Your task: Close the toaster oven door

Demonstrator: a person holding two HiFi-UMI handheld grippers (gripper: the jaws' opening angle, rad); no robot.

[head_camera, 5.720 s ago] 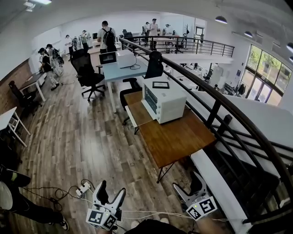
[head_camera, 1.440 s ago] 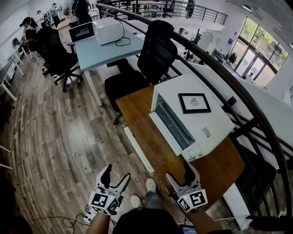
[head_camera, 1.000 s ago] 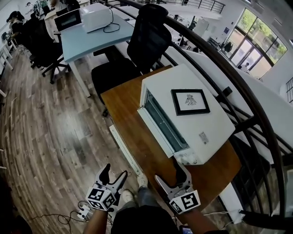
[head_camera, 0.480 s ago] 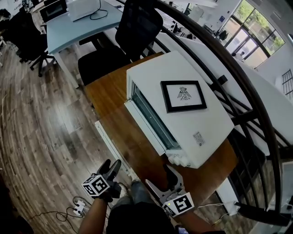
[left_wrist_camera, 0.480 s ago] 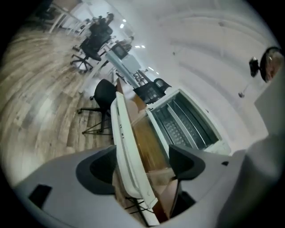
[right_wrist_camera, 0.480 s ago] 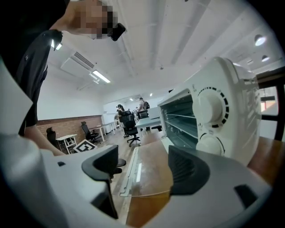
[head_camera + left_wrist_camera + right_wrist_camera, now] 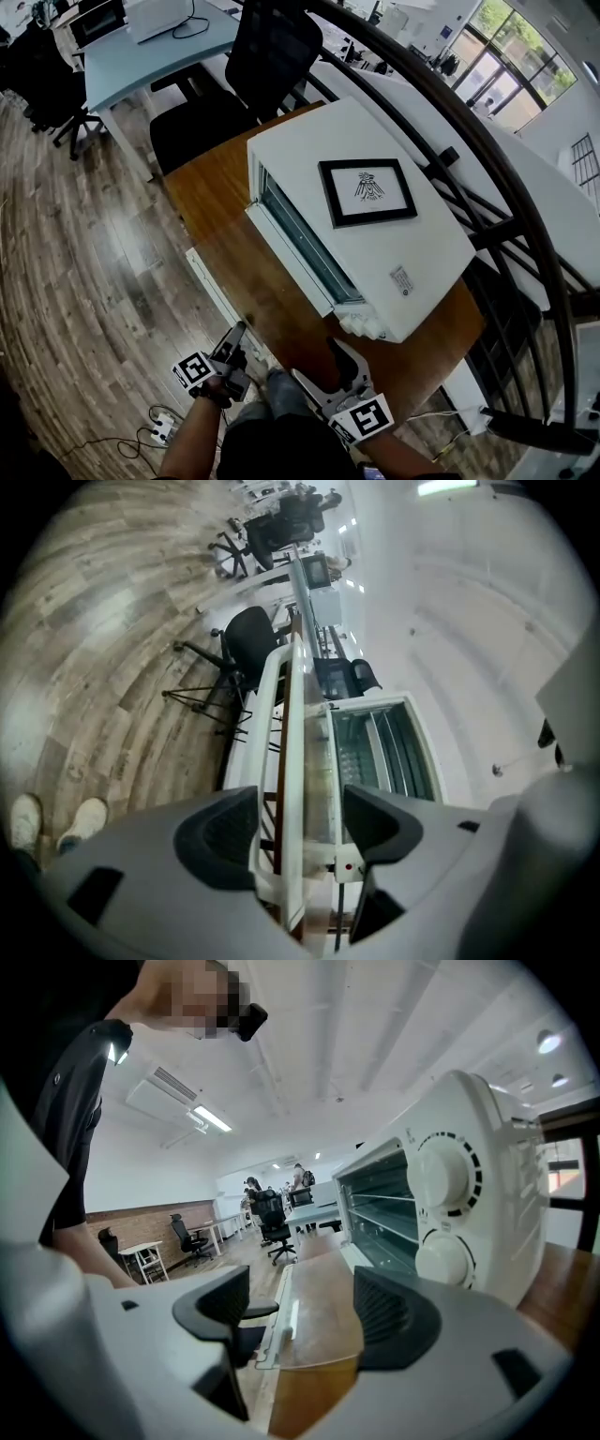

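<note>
Head view shows the reach-in step: the white toaster oven (image 7: 417, 258) sits on the wooden bench (image 7: 216, 197) with its door (image 7: 291, 258) dropped open from the front, and neither tool touches it yet.

The left tongs (image 7: 232, 342) hang off the bench edge, out in front of the oven's door side and well short of it. Their jaws are closing from a wide gape, with nothing pressed between the pads. In the left gripper view, only the bench edge and a white rail (image 7: 291, 761) under it run through the gap, farther off. The right tongs (image 7: 323, 367) hover near the oven's knob corner, jaws well apart and empty. The right gripper view looks past them at the knobs (image 7: 445, 1176) and the bare racks (image 7: 380, 1213).

Next, I judge, one of the tongs must get to the door's free edge and swing it up until it seats against the front. The left pair looks better placed. The oven may slide on the bench if pushed hard.

Compared with a few seconds back, the person is no longer standing well away from the oven but is right at the bench. The left tongs have also dropped lower and turned sideways.
</note>
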